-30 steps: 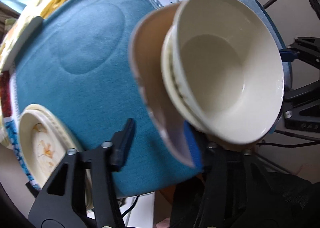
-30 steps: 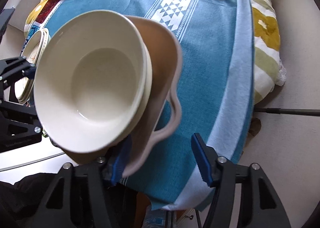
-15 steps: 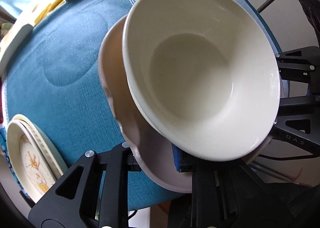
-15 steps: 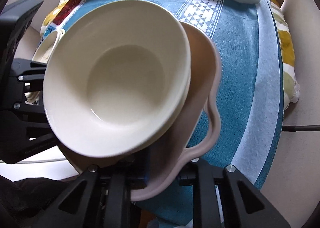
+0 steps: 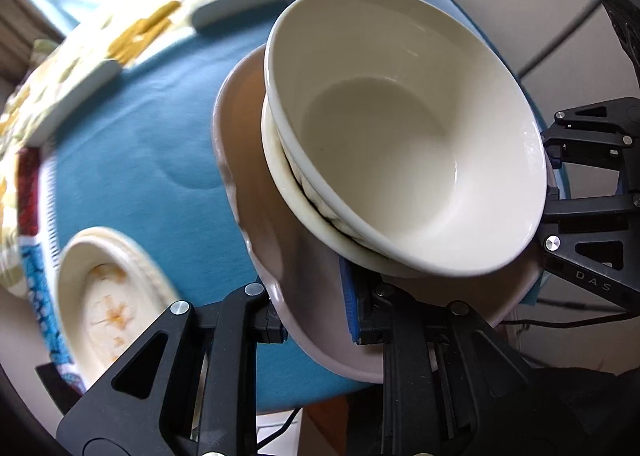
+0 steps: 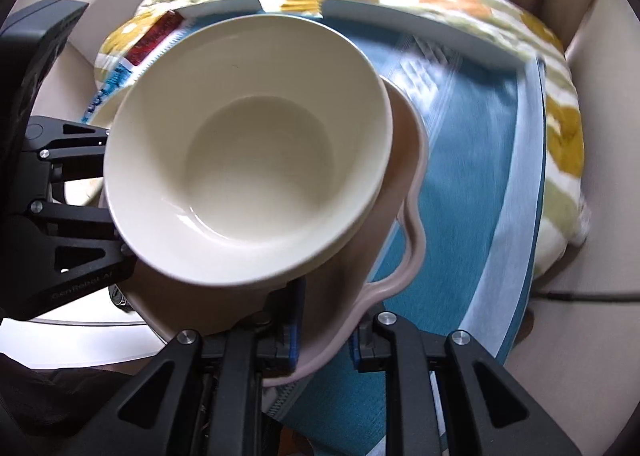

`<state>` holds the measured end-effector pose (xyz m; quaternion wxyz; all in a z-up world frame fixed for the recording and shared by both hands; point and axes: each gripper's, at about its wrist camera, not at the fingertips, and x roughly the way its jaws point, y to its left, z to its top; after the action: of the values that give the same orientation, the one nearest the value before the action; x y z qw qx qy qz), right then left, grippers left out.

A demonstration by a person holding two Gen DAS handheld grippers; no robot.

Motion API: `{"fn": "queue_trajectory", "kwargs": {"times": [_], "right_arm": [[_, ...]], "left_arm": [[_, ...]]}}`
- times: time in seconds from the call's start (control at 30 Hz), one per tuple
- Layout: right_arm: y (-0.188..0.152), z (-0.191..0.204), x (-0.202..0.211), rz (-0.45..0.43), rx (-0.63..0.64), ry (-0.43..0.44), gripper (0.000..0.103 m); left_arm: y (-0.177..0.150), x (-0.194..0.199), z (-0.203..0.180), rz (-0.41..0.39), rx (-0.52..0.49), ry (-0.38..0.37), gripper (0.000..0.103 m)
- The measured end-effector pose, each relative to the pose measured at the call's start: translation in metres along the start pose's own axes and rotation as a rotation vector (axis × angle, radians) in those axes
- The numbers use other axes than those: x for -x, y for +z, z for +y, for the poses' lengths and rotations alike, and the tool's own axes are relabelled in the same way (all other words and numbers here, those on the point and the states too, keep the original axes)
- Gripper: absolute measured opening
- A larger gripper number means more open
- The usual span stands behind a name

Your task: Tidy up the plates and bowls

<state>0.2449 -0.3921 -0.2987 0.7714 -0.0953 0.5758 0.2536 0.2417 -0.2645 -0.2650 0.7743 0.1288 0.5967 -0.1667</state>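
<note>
left gripper [image 5: 316,316] and right gripper [image 6: 322,340] each clamp opposite rims of the pinkish wavy-edged ceramic plate [image 5: 276,252], carrying two nested cream bowls [image 5: 404,127] above the teal tablecloth [image 5: 132,127]. stacking done; cream patterned plates [image 5: 100,296] still apart, placement pending.

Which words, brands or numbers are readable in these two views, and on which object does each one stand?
"DAS": on the black frame of the right gripper, seen from the left wrist; it may continue out of sight.
"GenRobot.AI": on the black frame of the left gripper, faint, probable reading.
Cream ceramic bowl and pink scalloped plate: no text.
</note>
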Motion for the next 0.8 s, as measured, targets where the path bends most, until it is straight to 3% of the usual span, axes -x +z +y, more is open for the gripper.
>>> {"fn": "queue_trajectory", "kwargs": {"times": [0.23, 0.43, 0.8], "right_arm": [[0.042, 0.057, 0.036, -0.071, 0.126, -0.022, 0.017], [0.068, 0.117, 0.035, -0.096, 0.155, -0.011, 0.017], [0.084, 0.21, -0.012, -0.049, 0.052, -0.008, 0.017]], "left_arm": [[-0.018, 0.064, 0.051, -0.075, 0.06, 0.047, 0.017], [-0.05, 0.091, 0.112, -0.088, 0.069, 0.079, 0.017], [-0.108, 0.069, 0.207, -0.029, 0.025, 0.036, 0.017]]}}
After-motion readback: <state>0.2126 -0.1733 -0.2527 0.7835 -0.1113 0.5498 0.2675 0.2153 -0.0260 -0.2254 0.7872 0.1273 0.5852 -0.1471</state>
